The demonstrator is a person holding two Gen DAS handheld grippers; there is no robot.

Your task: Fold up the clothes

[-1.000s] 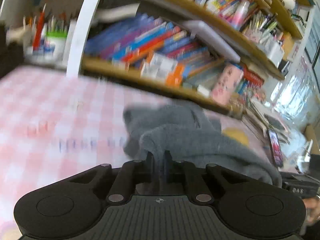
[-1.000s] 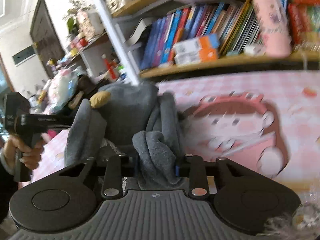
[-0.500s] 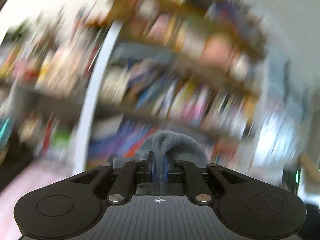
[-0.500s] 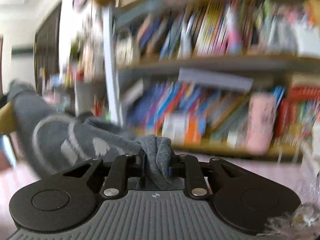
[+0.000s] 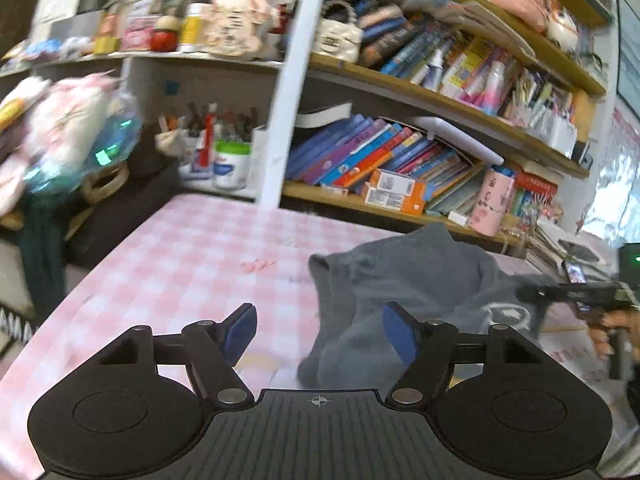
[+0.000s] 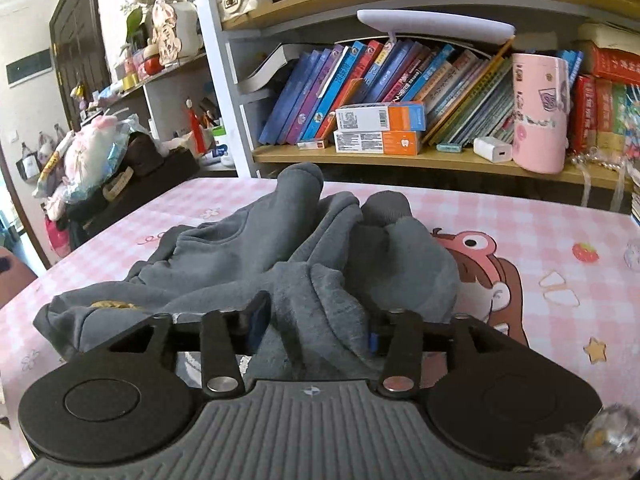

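Left wrist view shows our left gripper (image 5: 319, 330) with jaws spread wide and holding nothing. The grey sweatshirt (image 5: 404, 292) lies crumpled on the pink checked tablecloth (image 5: 180, 252), partly between the pads. Our right gripper (image 6: 316, 330) is also spread; cloth bulges between its fingers, with no clamp visible. Risk: the garment is bunched in overlapping layers, so closing on the nearest ridge may seize several plies and yield a crooked fold. The loose tablecloth could also be pinched underneath.
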